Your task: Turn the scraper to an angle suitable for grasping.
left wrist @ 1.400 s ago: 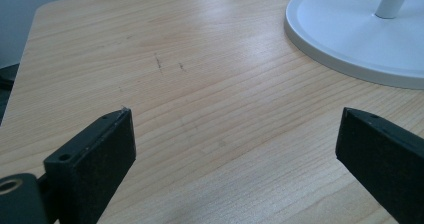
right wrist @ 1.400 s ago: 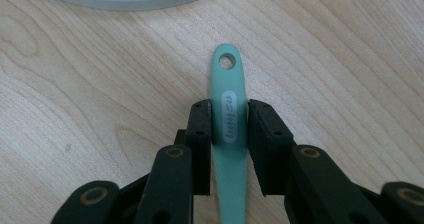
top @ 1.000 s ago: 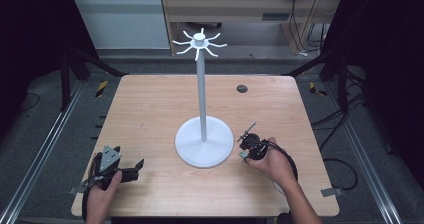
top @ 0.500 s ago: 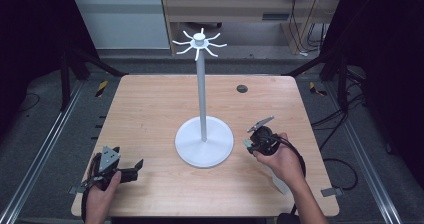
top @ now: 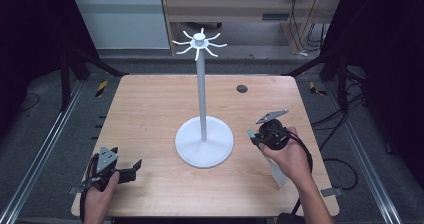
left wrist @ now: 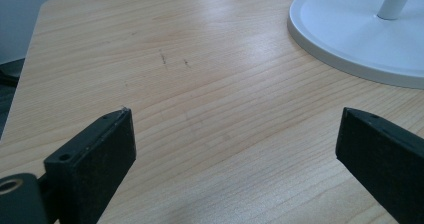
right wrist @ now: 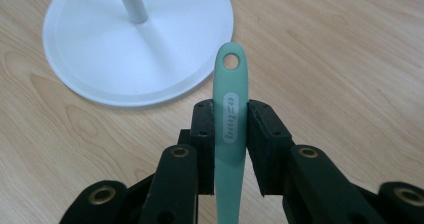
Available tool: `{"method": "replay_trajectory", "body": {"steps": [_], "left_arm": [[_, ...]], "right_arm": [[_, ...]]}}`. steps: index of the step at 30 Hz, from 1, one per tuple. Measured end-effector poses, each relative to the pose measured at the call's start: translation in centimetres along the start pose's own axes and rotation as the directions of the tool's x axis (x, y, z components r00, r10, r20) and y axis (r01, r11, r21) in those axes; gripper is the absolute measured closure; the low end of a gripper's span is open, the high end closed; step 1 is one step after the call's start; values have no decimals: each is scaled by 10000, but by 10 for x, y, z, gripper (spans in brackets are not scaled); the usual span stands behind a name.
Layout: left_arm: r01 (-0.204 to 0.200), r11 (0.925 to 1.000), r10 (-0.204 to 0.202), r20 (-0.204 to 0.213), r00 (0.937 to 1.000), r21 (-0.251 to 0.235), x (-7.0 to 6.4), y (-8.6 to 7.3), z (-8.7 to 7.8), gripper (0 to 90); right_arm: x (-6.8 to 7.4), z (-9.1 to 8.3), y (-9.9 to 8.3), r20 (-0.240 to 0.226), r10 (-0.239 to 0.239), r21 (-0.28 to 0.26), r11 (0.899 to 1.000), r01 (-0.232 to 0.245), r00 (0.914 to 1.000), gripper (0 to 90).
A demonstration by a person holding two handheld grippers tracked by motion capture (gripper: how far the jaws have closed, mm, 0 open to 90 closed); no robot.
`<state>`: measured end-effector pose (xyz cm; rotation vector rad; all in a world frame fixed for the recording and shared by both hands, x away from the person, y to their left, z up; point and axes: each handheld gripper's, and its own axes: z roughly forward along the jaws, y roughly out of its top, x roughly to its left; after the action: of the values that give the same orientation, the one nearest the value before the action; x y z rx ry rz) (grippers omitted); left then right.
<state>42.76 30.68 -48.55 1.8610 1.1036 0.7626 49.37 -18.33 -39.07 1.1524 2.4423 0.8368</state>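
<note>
Teal handle (right wrist: 230, 114) clamped in right hand-held gripper (right wrist: 230, 129), near stand base (right wrist: 115, 49); left hand-held gripper (left wrist: 235, 149) released over bare wood.

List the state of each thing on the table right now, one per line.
Left tongs: open, holding nothing, low over the table.
Right tongs: shut on the green handle, its hole end pointing past the tips.
White stand: upright, hooks bare.
</note>
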Motion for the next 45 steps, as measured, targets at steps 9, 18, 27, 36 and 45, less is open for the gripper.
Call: {"method": "replay_trajectory", "body": {"steps": [9,18,27,36,45], "left_arm": [[85,9999,-85,-96,9999,-65,1,-1,-3,23],[171,9998,-171,-60,9998,-67,2,-2,-3,23],[218,9997,-218,1,9998,-127,3,-2,-5,23],[191,9997,-190,88,9998,-123,0,-1,-3,23],[182,9997,-180,126,9998,-147,0,-1,-3,23]], "right_arm": [[-6,-27,12,67,88,-1153,9933,-80,9999,745],[-7,-49,24,-24,197,-2194,9754,-198,9998,744],[-3,-67,36,144,101,-3017,9534,-53,9998,744],[0,-76,45,39,224,-3468,9377,-197,9997,744],[9,-82,62,70,-13,-3777,9259,38,10000,744]]}}
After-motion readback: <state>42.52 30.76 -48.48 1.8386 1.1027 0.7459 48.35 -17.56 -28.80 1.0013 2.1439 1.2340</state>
